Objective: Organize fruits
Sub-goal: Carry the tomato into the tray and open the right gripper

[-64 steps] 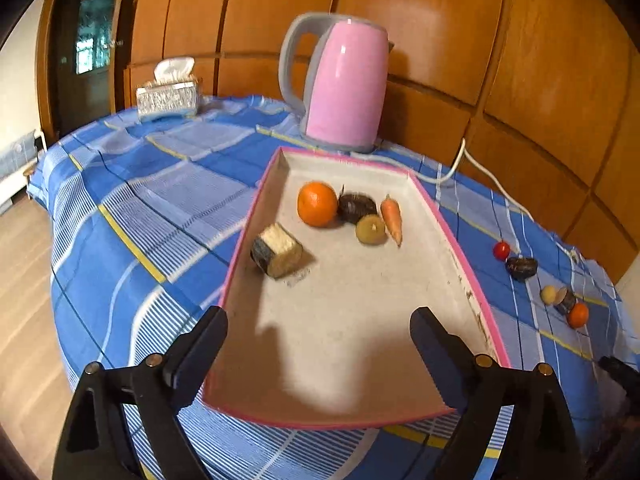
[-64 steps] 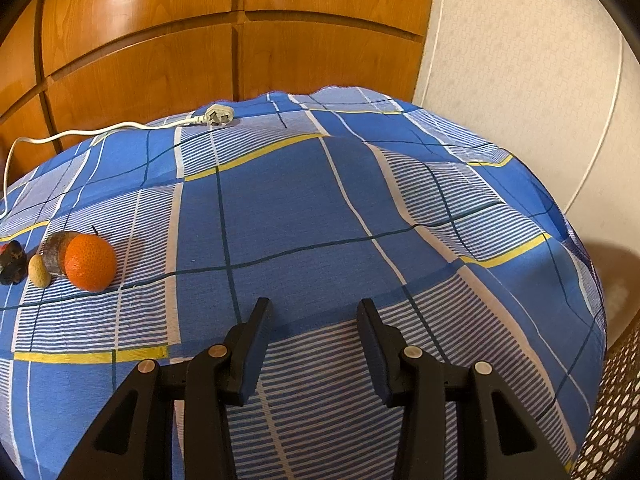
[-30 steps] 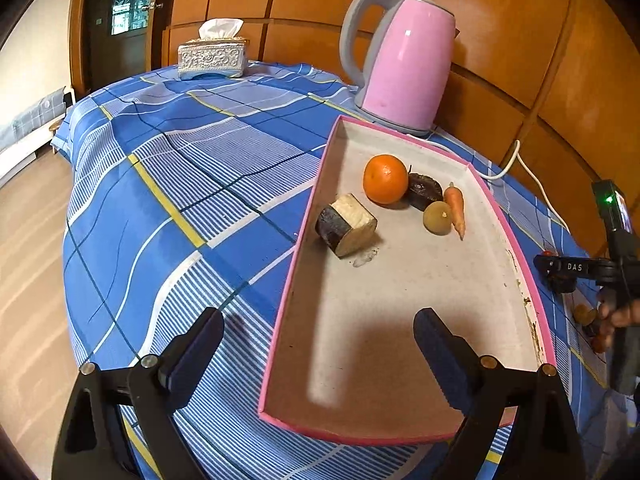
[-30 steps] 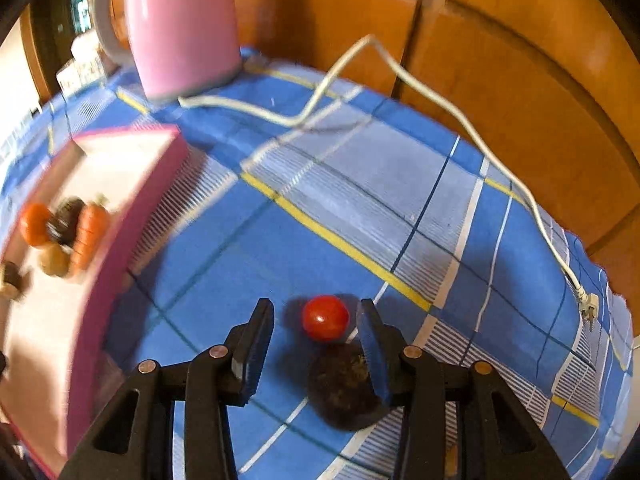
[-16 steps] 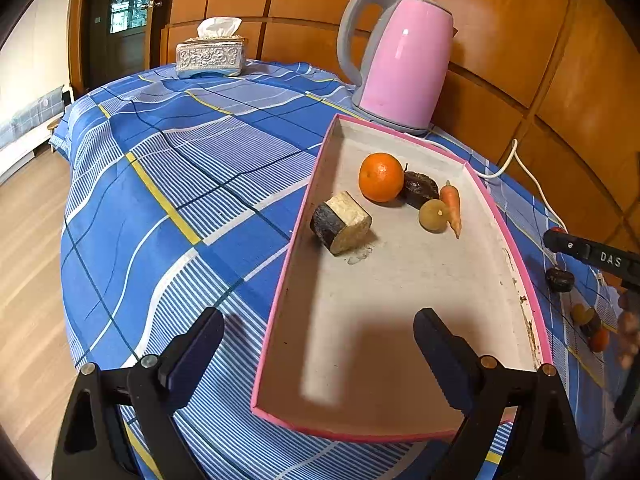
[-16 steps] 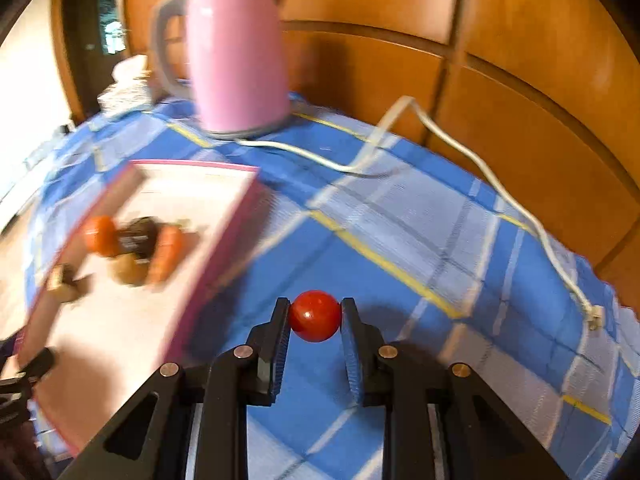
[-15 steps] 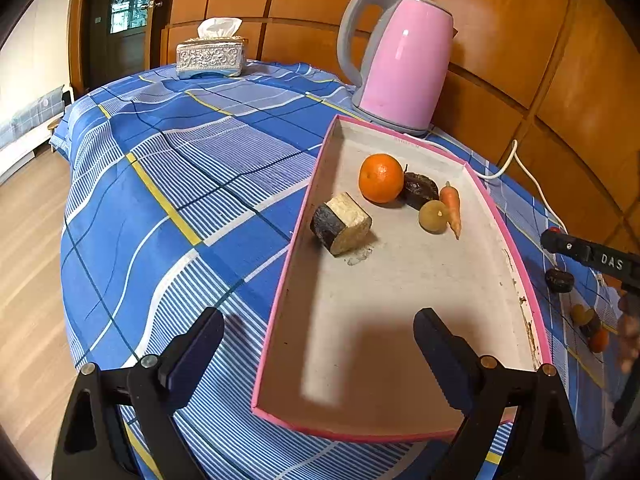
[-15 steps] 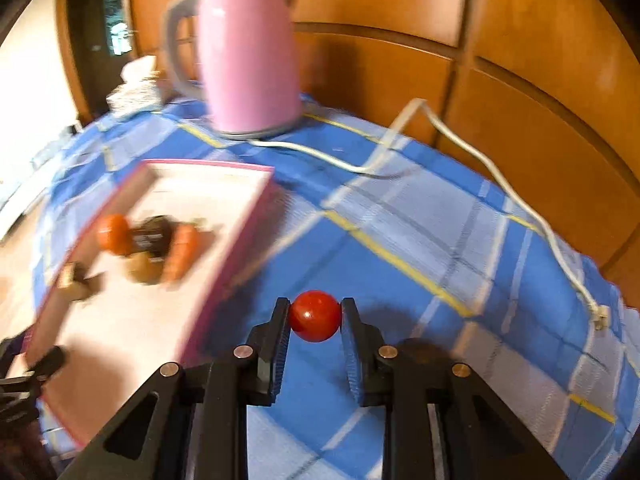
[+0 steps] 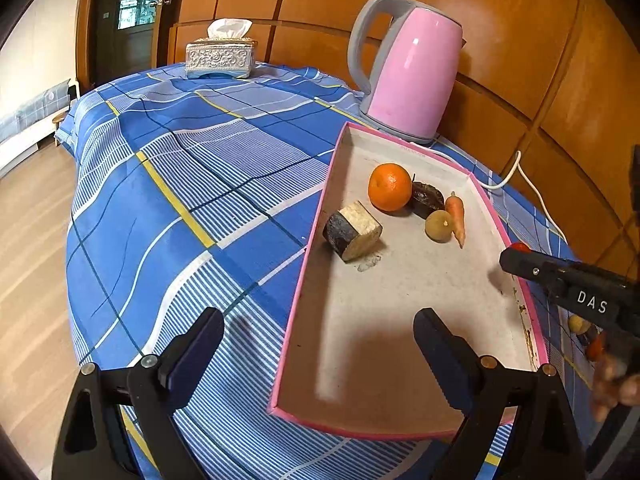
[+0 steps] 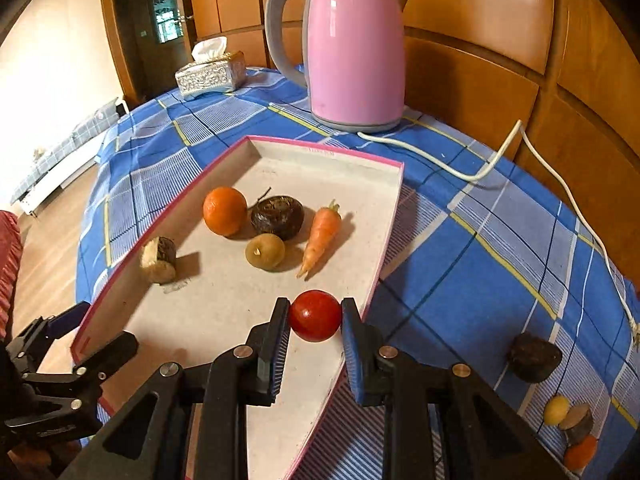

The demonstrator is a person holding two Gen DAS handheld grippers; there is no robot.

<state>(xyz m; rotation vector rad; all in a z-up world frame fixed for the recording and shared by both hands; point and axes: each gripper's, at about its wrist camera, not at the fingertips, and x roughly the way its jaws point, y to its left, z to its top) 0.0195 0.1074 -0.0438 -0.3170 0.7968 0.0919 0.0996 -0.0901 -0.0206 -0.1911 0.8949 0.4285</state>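
Note:
My right gripper [image 10: 315, 318] is shut on a small red tomato [image 10: 315, 315], held over the right side of the pink-rimmed tray [image 10: 390, 216]. In the tray lie an orange [image 10: 224, 210], a dark round fruit [image 10: 278, 212], a small yellow-brown fruit [image 10: 265, 252], a carrot [image 10: 320, 236] and a cut brown chunk [image 10: 158, 260]. The left wrist view shows the same tray [image 9: 308, 276], with the right gripper's tip [image 9: 516, 258] over its right rim and the tomato [image 9: 520, 246] peeking above. My left gripper [image 9: 316, 346] stands open and empty at the tray's near end.
A pink kettle [image 10: 352, 48] with a white cord [image 10: 500, 156] stands behind the tray, and a tissue box [image 10: 210, 70] sits farther back. On the blue checked cloth to the right lie a dark fruit [image 10: 534, 356] and a cluster of small fruits [image 10: 572, 424].
The right gripper shut on the tomato on the cloth, lifted it and carried it left to above the tray. The left gripper has not moved.

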